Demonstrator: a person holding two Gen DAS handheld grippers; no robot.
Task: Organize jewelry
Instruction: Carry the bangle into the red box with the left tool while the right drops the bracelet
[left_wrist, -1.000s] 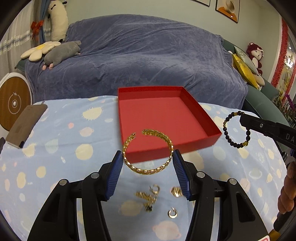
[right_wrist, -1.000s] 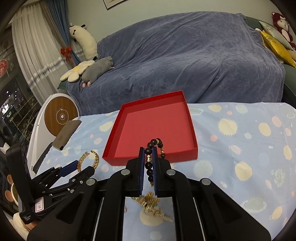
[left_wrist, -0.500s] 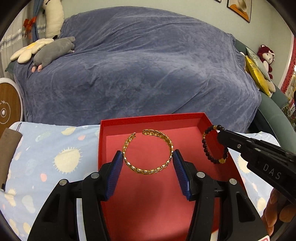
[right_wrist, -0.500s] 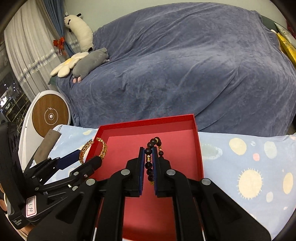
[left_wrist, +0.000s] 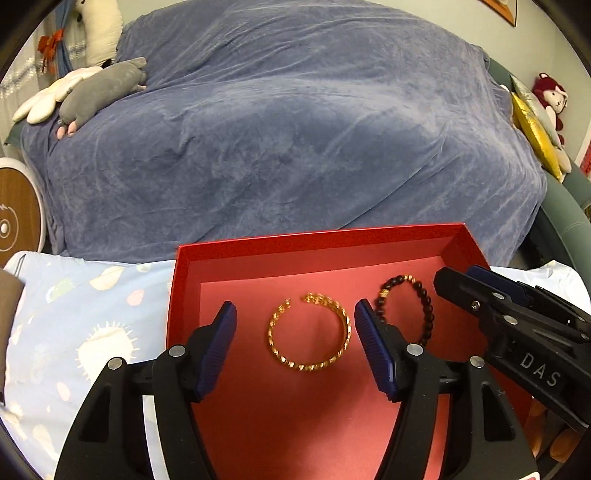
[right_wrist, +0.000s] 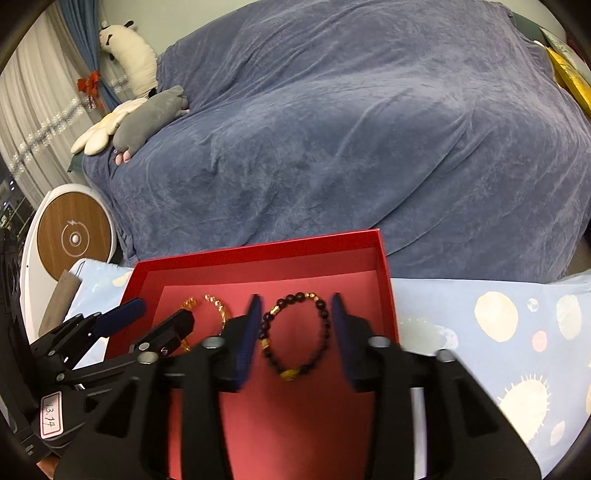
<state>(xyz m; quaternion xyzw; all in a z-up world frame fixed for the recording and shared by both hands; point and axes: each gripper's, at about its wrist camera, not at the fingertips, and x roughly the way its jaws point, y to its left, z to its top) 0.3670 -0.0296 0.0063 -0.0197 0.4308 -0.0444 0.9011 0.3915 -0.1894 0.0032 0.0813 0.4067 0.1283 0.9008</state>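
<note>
Both bracelets lie flat in the red tray (left_wrist: 184, 280), clear of its walls. The left gripper (left_wrist: 295, 332) and the right gripper (right_wrist: 295, 328) have just opened their jaws, gold bangle (left_wrist: 309, 332) and bead bracelet (right_wrist: 295, 334) loose between them.

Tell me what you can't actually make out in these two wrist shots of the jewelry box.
- Gold bangle, right wrist view: its lower half is hidden behind the left claw.
- Beaded bracelet, left wrist view: one side sits behind a finger of the left claw.
- Red box: near wall is cut off by both pictures' bottom edges.
- Right claw: fingers motion-blurred; whether they touch the box floor is unclear.
</note>
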